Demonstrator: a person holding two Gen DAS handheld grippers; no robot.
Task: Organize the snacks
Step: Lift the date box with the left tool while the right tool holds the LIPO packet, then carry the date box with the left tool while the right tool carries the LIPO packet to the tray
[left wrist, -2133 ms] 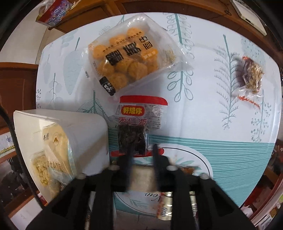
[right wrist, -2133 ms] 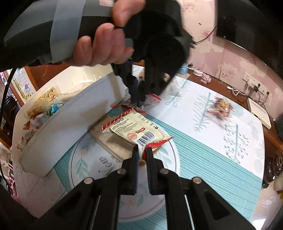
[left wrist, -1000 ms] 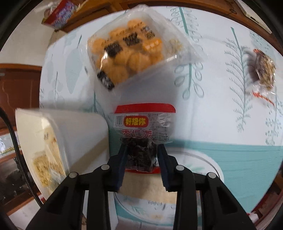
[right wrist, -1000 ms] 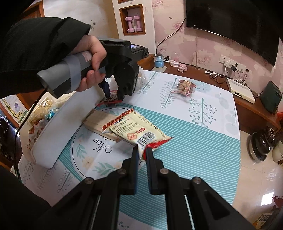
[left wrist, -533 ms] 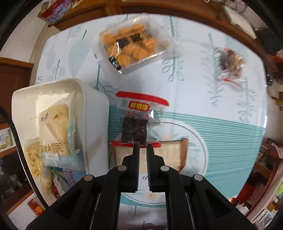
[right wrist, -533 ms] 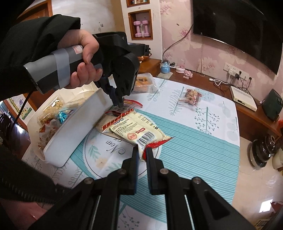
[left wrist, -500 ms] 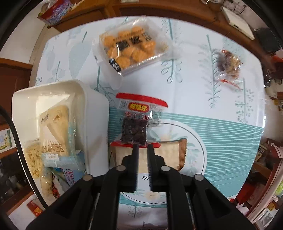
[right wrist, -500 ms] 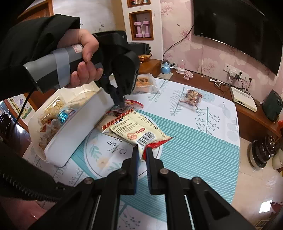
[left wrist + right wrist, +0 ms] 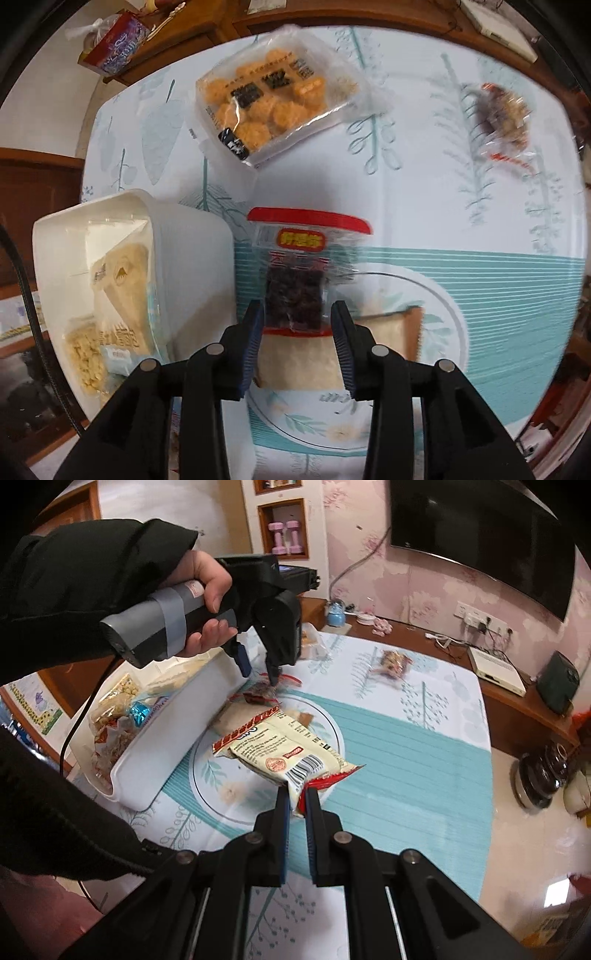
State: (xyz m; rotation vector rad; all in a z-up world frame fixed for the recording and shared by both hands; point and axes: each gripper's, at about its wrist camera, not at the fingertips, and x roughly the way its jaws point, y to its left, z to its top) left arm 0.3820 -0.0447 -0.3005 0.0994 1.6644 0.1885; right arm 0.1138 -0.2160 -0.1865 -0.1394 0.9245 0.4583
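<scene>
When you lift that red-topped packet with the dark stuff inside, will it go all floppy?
Probably floppy at the edges: the red-topped packet is thin, crinkly clear film. The dark block inside looks firmer, so its middle may hold shape. It seems light, and the left gripper might slip on glossy plastic.

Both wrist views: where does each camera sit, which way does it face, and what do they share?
Left wrist: above the table, looking down between the open left gripper at the red-topped date packet beside the white bin.
Right wrist: low, facing across the table; right gripper shut on the cream wrapper; the person's hand shows.
Shared: packet, bin, nut bag.
</scene>
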